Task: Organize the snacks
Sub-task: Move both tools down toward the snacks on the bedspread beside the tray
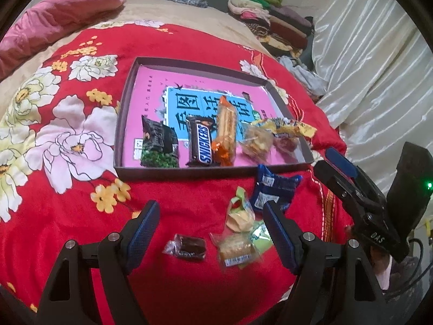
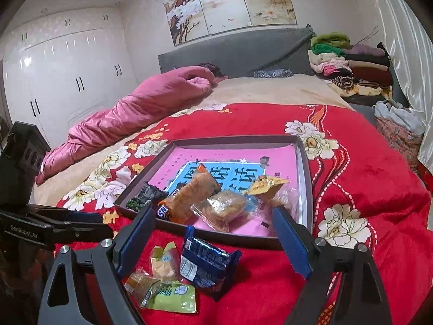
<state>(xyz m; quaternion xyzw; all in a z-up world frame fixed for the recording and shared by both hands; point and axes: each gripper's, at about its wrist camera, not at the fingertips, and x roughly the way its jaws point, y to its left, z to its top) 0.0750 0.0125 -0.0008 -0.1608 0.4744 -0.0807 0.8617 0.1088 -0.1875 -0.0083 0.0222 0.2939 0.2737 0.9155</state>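
Observation:
A shallow dark box (image 1: pixel 189 169) with a pink printed bottom lies on the red floral blanket. Inside lie a black-green packet (image 1: pixel 159 146), a Snickers bar (image 1: pixel 201 146), an orange wafer pack (image 1: pixel 226 132), a clear-wrapped pastry (image 1: pixel 255 142) and a yellow wrapper (image 1: pixel 289 130). In front of the box lie a blue packet (image 1: pixel 273 189), a small yellow-green packet (image 1: pixel 239 211), a brown candy (image 1: pixel 186 247) and a green cracker pack (image 1: pixel 238 249). My left gripper (image 1: pixel 210 204) hangs open above these loose snacks. My right gripper (image 2: pixel 213 211) is open over the blue packet (image 2: pixel 205 262) near the box's front rim (image 2: pixel 305 189), holding nothing.
A pink quilt (image 2: pixel 130 113) lies rolled along the bed's left side. Folded clothes (image 2: pixel 349 65) are stacked at the headboard on the right. A white curtain (image 1: pixel 379 67) hangs beside the bed. White wardrobes (image 2: pixel 67 75) stand far left.

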